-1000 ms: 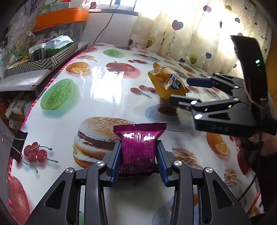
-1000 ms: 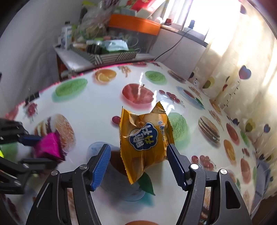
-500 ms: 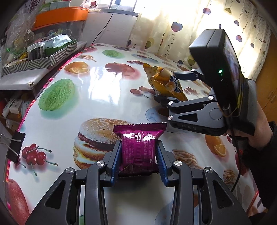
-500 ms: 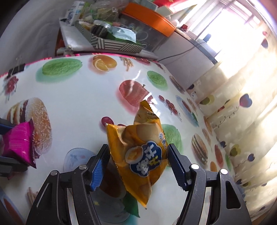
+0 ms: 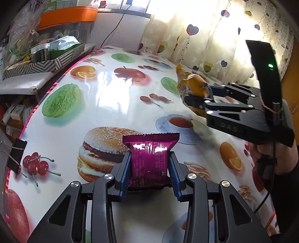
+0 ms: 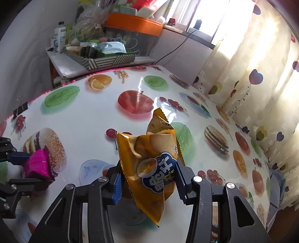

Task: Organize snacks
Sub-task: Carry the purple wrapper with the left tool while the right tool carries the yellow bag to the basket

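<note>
My left gripper (image 5: pixel 149 173) is shut on a magenta snack packet (image 5: pixel 150 160) and holds it upright just above the fruit-print tablecloth (image 5: pixel 112 97). My right gripper (image 6: pixel 148 182) is shut on a yellow chip bag (image 6: pixel 149 160) with a blue logo, lifted off the table. In the left wrist view the right gripper (image 5: pixel 198 97) and chip bag (image 5: pixel 190 84) are at the right. In the right wrist view the left gripper (image 6: pixel 18 168) and magenta packet (image 6: pixel 38 165) are at the far left.
A striped tray (image 5: pixel 44 63) of jars and packets sits on a side shelf beyond the table's left edge, under an orange-lidded box (image 5: pixel 65 16). A binder clip (image 5: pixel 15 155) grips the table's left edge. Curtains (image 5: pixel 214 43) hang behind the far side.
The right gripper has closed on the chip bag and lifted it, swinging to the right in the left wrist view. The left gripper and magenta packet have stayed put.
</note>
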